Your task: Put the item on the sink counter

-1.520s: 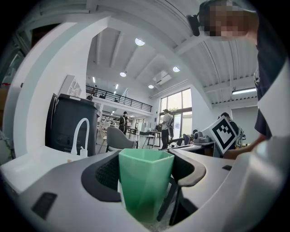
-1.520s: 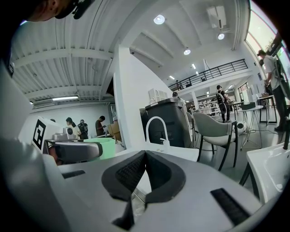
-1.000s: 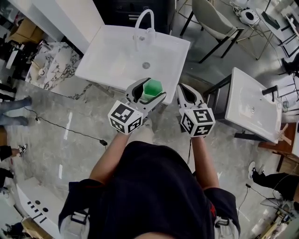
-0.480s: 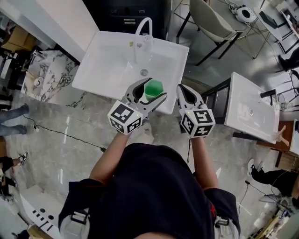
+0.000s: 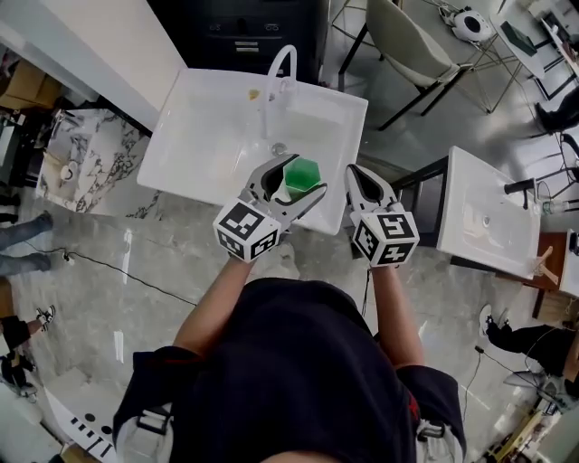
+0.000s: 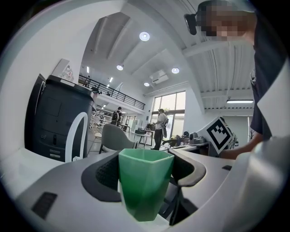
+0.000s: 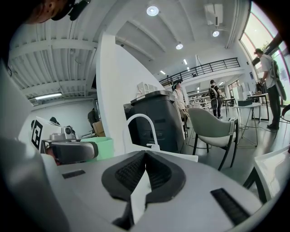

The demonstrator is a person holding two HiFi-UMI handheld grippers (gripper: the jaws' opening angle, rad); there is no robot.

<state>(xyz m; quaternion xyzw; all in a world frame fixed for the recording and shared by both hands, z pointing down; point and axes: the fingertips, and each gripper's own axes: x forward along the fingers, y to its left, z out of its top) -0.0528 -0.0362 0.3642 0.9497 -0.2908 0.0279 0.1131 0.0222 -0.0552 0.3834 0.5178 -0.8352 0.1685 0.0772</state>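
A green faceted cup (image 5: 302, 172) is upright between the jaws of my left gripper (image 5: 297, 181), which is shut on it over the front part of the white sink (image 5: 204, 136). In the left gripper view the cup (image 6: 145, 183) fills the gap between the dark pads, and the curved white faucet (image 6: 77, 131) stands behind it to the left. My right gripper (image 5: 355, 172) hovers beside the left one at the sink's front right corner, shut with nothing in it. In the right gripper view the pads (image 7: 156, 170) meet, and the cup (image 7: 103, 147) shows at the left.
The faucet (image 5: 282, 63) rises at the back of the sink before a dark cabinet (image 5: 244, 27). A second white sink (image 5: 488, 212) stands to the right. A grey chair (image 5: 412, 41) is at the back right, and a marble block (image 5: 81, 154) at the left.
Both grippers have come forward over the sink's front edge, the cup still held in the left. The sink sits lower and nearer in the head view.
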